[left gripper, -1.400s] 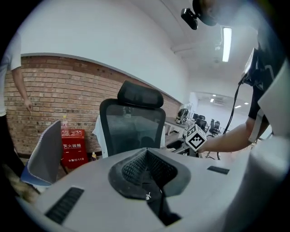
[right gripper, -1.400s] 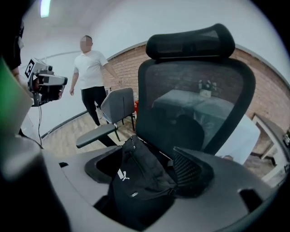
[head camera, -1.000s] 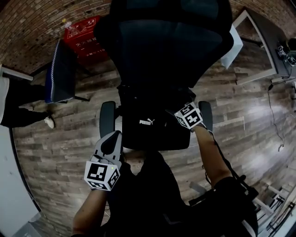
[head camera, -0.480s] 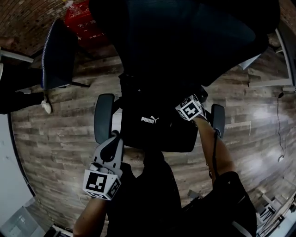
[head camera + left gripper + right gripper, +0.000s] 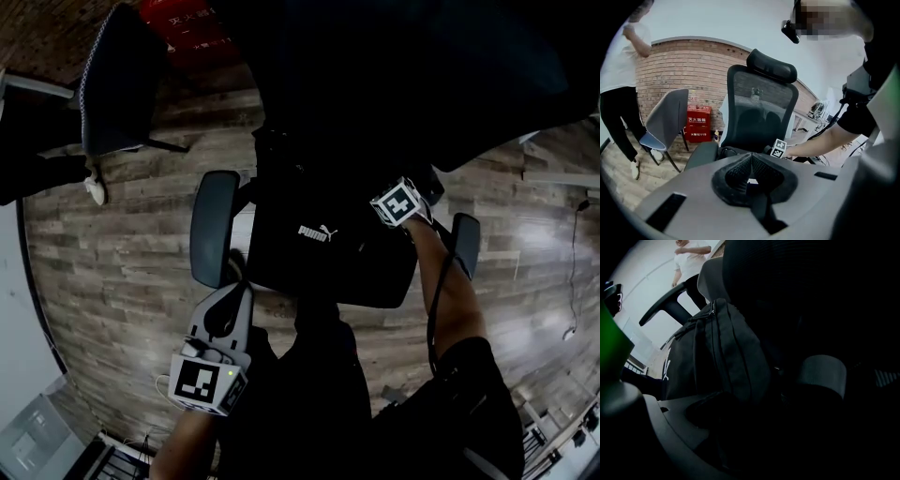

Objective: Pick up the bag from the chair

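Note:
A black bag point(image 5: 323, 248) with a white logo lies on the seat of the black office chair point(image 5: 214, 228). My right gripper point(image 5: 398, 197) is at the bag's far right corner, close to the backrest; its jaws are hidden there. In the right gripper view the bag point(image 5: 722, 357) fills the left, and the jaws are lost in darkness. My left gripper point(image 5: 234, 267) is held off the seat's near left edge, clear of the bag. In the left gripper view my left gripper point(image 5: 751, 180) is shut with nothing in it.
A grey-blue chair point(image 5: 117, 80) and a red box point(image 5: 192, 23) stand at the far left on the wood floor. A person in a white shirt point(image 5: 623, 84) stands left of that chair. The office chair's right armrest point(image 5: 465, 246) is beside my right forearm.
My right gripper has edged further in along the bag toward the backrest. My left gripper has drifted back a little from the seat. The head view has shifted forward.

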`<action>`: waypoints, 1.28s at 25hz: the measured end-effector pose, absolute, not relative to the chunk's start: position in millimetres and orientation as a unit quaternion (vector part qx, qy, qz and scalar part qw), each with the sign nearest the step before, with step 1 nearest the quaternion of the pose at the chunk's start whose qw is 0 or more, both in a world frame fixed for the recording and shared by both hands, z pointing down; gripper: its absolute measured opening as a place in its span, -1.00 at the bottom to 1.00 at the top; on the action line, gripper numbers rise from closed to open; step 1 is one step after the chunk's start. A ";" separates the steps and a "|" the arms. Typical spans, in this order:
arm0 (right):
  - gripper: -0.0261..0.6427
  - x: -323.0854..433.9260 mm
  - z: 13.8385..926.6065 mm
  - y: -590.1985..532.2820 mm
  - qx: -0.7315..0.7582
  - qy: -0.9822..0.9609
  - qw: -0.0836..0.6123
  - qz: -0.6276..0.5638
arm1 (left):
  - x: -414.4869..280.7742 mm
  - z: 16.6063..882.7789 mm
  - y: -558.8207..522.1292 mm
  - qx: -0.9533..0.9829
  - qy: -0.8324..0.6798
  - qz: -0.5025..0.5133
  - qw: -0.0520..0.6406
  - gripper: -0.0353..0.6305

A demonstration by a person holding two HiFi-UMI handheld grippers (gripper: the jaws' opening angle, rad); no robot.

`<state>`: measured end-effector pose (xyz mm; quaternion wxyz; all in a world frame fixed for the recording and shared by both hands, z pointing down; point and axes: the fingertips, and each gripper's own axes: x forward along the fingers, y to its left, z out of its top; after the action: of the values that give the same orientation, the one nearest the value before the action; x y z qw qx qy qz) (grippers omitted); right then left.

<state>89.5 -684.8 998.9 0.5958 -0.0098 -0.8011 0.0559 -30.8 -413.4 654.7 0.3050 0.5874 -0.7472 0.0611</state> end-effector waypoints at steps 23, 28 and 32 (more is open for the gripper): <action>-0.69 106.5 938.6 -632.4 0.054 -0.790 0.603 0.092 | -21.8 614.4 -420.2 0.619 -0.734 0.049 0.273 -0.86; -0.70 103.3 907.5 -605.3 0.062 -0.794 0.590 0.131 | -25.9 589.4 -422.5 0.624 -0.735 0.039 0.263 -0.86; -0.71 94.7 880.2 -601.8 0.068 -0.808 0.573 0.117 | -27.3 572.6 -428.4 0.636 -0.729 0.038 0.252 -0.86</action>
<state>94.7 -601.8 880.2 0.5728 0.0681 -0.8084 0.1173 -27.3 -428.4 572.6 0.2522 0.6356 -0.7287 0.0380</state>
